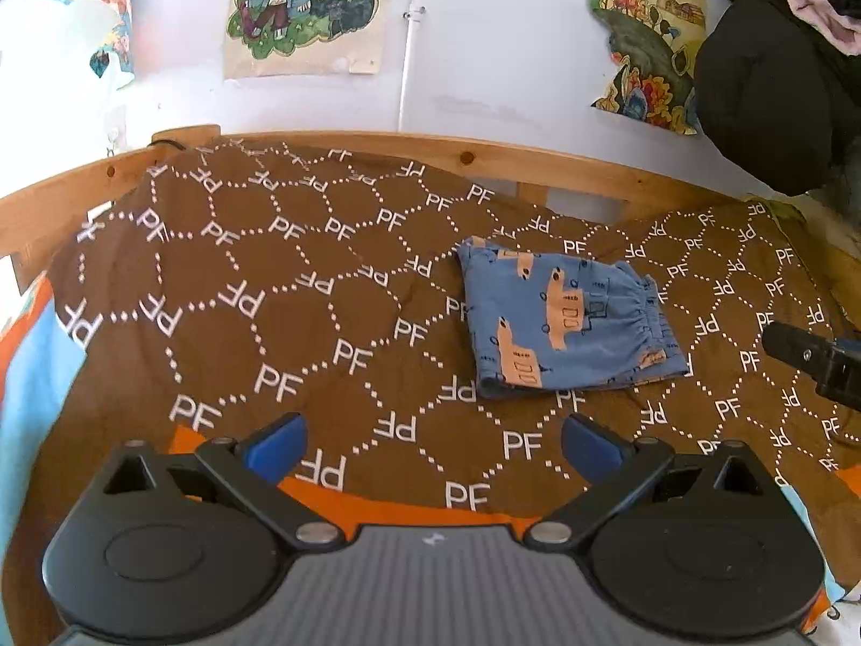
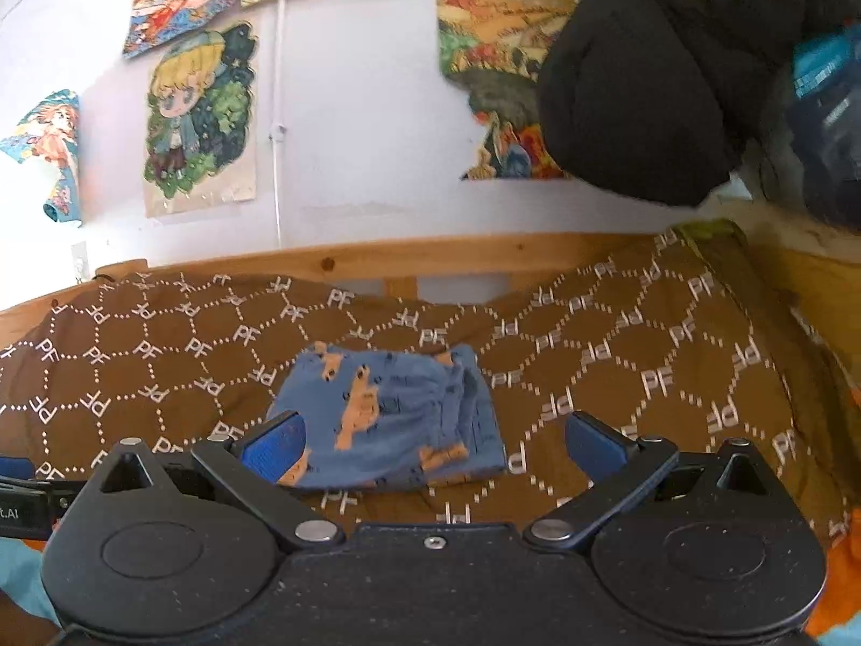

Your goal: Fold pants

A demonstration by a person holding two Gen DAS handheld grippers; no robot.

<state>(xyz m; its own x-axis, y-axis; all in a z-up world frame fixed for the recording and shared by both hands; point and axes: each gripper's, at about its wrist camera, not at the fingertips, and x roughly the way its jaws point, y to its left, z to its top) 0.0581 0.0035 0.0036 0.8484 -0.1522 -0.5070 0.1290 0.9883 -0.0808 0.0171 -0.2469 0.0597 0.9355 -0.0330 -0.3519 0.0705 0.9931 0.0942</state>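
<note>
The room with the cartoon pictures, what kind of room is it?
Probably a child's bedroom. A wooden bed frame carries a brown PF-patterned blanket, cartoon posters hang on the white wall, and small blue folded pants with orange vehicles lie on the blanket.

In the right wrist view, the near left corner of the folded pants (image 2: 387, 420) is hidden behind the left blue pad (image 2: 274, 447). At the far right of the left wrist view, the right gripper (image 1: 812, 360) is cut by the edge, so its jaws cannot be judged there. A dark bulky thing (image 2: 646, 97) above the jaws is blurred.
</note>
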